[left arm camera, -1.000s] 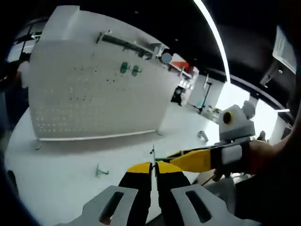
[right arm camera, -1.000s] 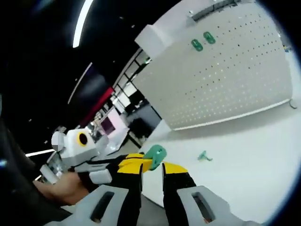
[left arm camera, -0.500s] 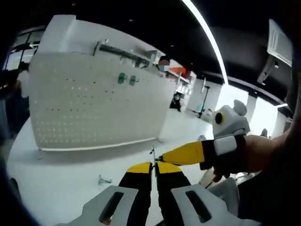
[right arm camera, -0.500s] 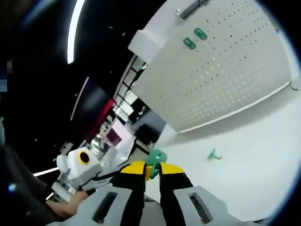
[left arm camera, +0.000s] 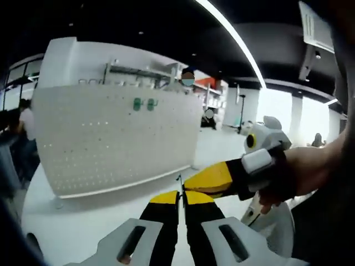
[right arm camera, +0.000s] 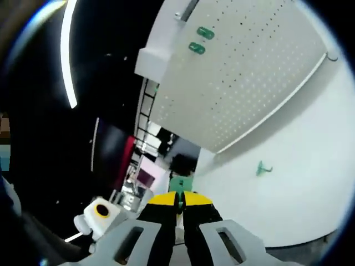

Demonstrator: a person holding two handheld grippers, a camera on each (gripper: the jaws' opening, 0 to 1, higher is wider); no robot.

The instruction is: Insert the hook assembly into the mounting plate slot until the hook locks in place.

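With the left gripper point(left arm camera: 181, 195) pinched on a thin metal hook point(left arm camera: 179, 182) and the right gripper point(right arm camera: 181, 199) clamping a green plate point(right arm camera: 178, 183) at lower centre, insertion looks unstarted, the pegboard point(left arm camera: 111, 138) standing beyond.

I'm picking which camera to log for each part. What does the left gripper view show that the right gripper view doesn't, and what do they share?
Left gripper view: the thin metal wire hook pinched in the left gripper, and the right gripper reaching in beside it, held by a person's hand.

Right gripper view: the green plastic mounting plate clamped in that gripper's jaws, and a small green hook lying on the white table.

Both: the white perforated pegboard with two green clips near its top.
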